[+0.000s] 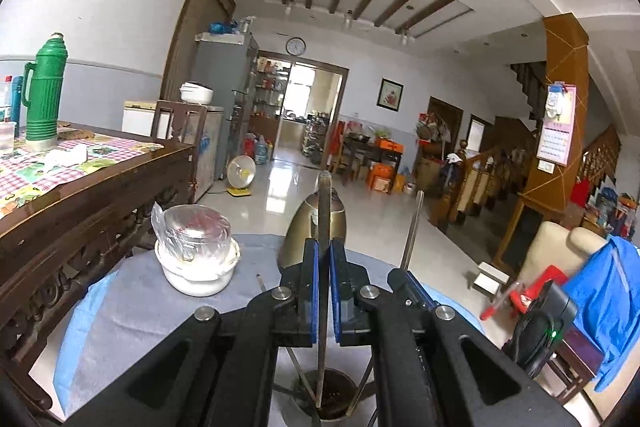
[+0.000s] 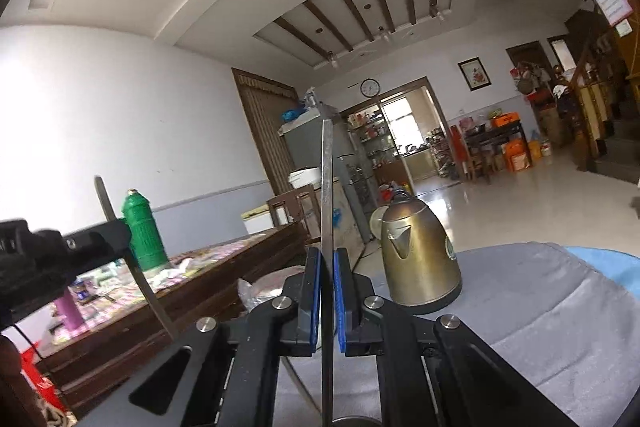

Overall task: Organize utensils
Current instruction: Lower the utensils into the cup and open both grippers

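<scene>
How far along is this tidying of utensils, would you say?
Partly done, it seems. A few thin utensils already stand in the cup below the grippers. In hand: the left gripper is clamped on one upright metal utensil, the right gripper on another. Left: settling both into the cup; whether more remain is out of view.

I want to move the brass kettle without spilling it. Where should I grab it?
Take the kettle by its handle, which arches up over the lid, coming straight down from above. The body is wide, smooth and tapered, so pads would slip off its sides.
</scene>
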`<action>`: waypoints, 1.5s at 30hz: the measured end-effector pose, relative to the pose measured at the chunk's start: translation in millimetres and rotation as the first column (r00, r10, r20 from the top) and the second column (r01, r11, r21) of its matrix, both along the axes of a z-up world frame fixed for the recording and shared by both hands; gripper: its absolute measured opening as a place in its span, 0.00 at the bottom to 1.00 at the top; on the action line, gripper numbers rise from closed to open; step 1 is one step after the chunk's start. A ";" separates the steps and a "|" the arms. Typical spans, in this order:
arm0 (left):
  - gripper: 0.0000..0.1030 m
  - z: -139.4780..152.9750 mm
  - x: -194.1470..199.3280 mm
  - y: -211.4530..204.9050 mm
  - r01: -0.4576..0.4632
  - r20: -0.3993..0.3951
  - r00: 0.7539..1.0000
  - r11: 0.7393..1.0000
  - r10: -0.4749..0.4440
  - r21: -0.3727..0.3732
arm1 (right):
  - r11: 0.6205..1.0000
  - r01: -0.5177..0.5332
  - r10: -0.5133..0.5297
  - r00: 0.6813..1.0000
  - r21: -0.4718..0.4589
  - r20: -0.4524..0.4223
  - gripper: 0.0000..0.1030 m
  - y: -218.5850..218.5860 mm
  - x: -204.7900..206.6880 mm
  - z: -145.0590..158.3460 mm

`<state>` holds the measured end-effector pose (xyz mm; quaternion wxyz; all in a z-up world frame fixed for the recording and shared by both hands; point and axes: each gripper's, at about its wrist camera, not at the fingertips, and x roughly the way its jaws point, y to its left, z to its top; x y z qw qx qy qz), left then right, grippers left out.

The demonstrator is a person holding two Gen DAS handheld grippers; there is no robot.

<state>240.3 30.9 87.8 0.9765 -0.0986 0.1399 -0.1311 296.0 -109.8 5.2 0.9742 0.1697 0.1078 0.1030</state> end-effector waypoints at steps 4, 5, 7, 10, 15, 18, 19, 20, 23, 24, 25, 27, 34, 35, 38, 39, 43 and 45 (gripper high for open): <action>0.05 -12.1 9.1 0.3 -0.021 -0.015 1.000 1.000 0.021 0.010 | 0.999 0.002 -0.002 1.000 -0.035 -0.014 0.07 9.2 4.5 -12.0; 0.05 -12.8 9.7 -0.4 -0.022 -0.019 1.000 1.000 0.022 0.011 | 0.999 0.002 -0.003 1.000 -0.046 -0.020 0.07 11.1 6.1 -15.4; 0.05 -17.8 13.6 -0.3 -0.023 -0.028 0.999 0.999 0.024 0.022 | 0.998 0.002 -0.004 1.000 -0.064 -0.031 0.07 13.5 8.7 -21.1; 0.05 -24.7 18.6 -0.6 -0.018 -0.057 0.998 0.999 0.020 0.031 | 0.997 0.000 -0.004 0.999 -0.082 -0.044 0.07 11.5 8.0 -27.5; 0.05 -34.3 24.6 -1.3 0.001 -0.114 0.993 1.000 0.002 0.031 | 0.993 -0.021 0.013 0.998 -0.115 -0.066 0.07 13.2 6.8 -34.1; 0.05 -40.4 27.9 -1.3 0.021 -0.154 0.988 0.999 -0.016 0.028 | 0.991 -0.035 0.025 0.997 -0.128 -0.077 0.07 11.3 2.6 -35.1; 0.05 -42.4 28.8 -1.1 0.028 -0.167 0.986 0.999 -0.022 0.030 | 0.990 -0.040 0.029 0.996 -0.132 -0.082 0.07 10.1 1.7 -34.5; 0.05 -44.0 28.6 -1.0 0.036 -0.178 0.983 0.999 -0.030 0.031 | 0.990 -0.047 0.036 0.996 -0.135 -0.087 0.07 9.2 -0.5 -34.7; 0.05 -47.0 26.9 0.0 0.055 -0.199 0.979 0.998 -0.047 0.038 | 0.986 -0.062 0.047 0.994 -0.153 -0.097 0.07 4.6 -3.4 -33.7; 0.05 -47.6 25.4 0.0 0.064 -0.204 0.977 0.997 -0.055 0.039 | 0.986 -0.064 0.049 0.994 -0.155 -0.100 0.07 2.2 -6.4 -35.0; 0.05 -48.0 23.6 0.1 0.073 -0.210 0.976 0.996 -0.063 0.042 | 0.986 -0.065 0.050 0.993 -0.154 -0.105 0.07 -0.2 -9.1 -34.9; 0.05 -47.7 21.1 1.8 0.083 -0.218 0.973 0.996 -0.072 0.040 | 0.988 -0.060 0.044 0.993 -0.145 -0.111 0.07 -6.5 -13.9 -34.9; 0.05 -49.1 13.6 5.8 0.168 -0.259 0.953 0.986 -0.159 0.015 | 0.996 -0.041 0.031 0.992 -0.080 -0.126 0.07 -24.5 -32.7 -26.2; 0.05 -50.3 12.9 2.7 0.190 -0.275 0.946 0.981 -0.174 0.032 | 0.996 -0.040 0.030 0.992 -0.076 -0.127 0.07 -24.5 -35.3 -24.5; 0.05 -53.5 10.5 -1.4 0.213 -0.301 0.935 0.975 -0.188 0.054 | 0.997 -0.040 0.032 0.992 -0.068 -0.121 0.07 -25.8 -41.7 -18.7; 0.05 -54.9 9.7 -2.4 0.214 -0.313 0.932 0.975 -0.185 0.062 | 0.997 -0.041 0.033 0.993 -0.070 -0.116 0.08 -24.9 -43.5 -17.6; 0.05 -55.4 7.4 -2.8 0.212 -0.328 0.928 0.975 -0.180 0.065 | 0.996 -0.047 0.040 0.994 -0.070 -0.102 0.08 -25.4 -52.7 -11.1; 0.06 -54.9 7.5 -3.1 0.216 -0.335 0.924 0.974 -0.182 0.067 | 0.996 -0.051 0.044 0.994 -0.067 -0.103 0.08 -25.8 -55.0 -10.9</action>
